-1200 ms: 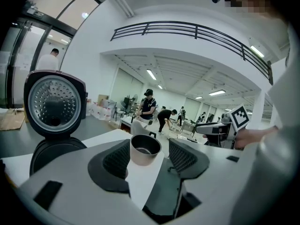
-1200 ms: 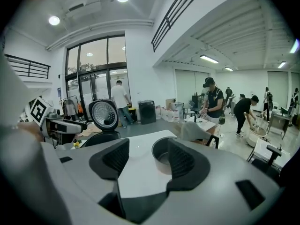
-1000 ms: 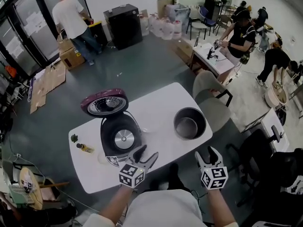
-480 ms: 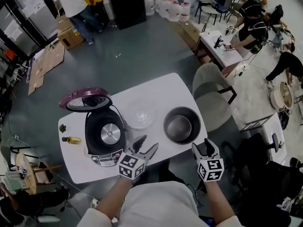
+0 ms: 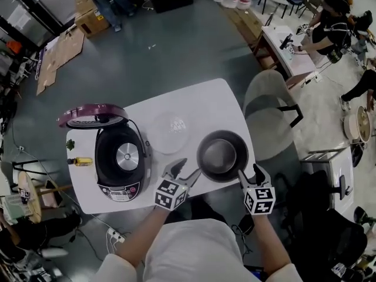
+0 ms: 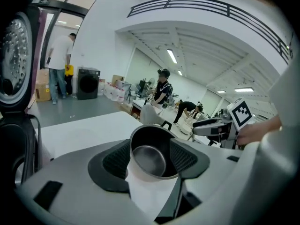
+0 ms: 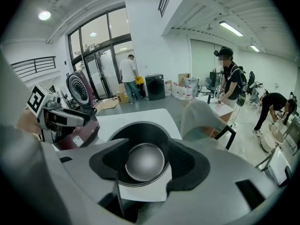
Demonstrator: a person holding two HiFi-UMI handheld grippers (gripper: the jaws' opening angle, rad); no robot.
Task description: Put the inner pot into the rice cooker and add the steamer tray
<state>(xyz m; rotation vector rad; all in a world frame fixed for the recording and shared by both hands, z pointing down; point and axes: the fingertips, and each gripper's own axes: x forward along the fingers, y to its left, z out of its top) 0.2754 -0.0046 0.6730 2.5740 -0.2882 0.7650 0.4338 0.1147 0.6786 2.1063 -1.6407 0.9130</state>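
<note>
Inner pot (image 5: 222, 156): on worktop (image 5: 205, 104), right of open rice cooker (image 5: 119, 160), ungripped. Left gripper (image 5: 183, 170), right gripper (image 5: 251, 175): jaws released, either side of its near rim. Risk: an uneven two-sided rim grip could tilt or drop it.

Left gripper (image 5: 185, 169), right gripper (image 5: 251, 174): fingers (image 6: 115, 162) apart.

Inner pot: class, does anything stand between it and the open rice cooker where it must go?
Yes. The clear tray lies between the inner pot and the rice cooker, slightly toward the far side. The left gripper is also in that gap, nearer the person.
</note>
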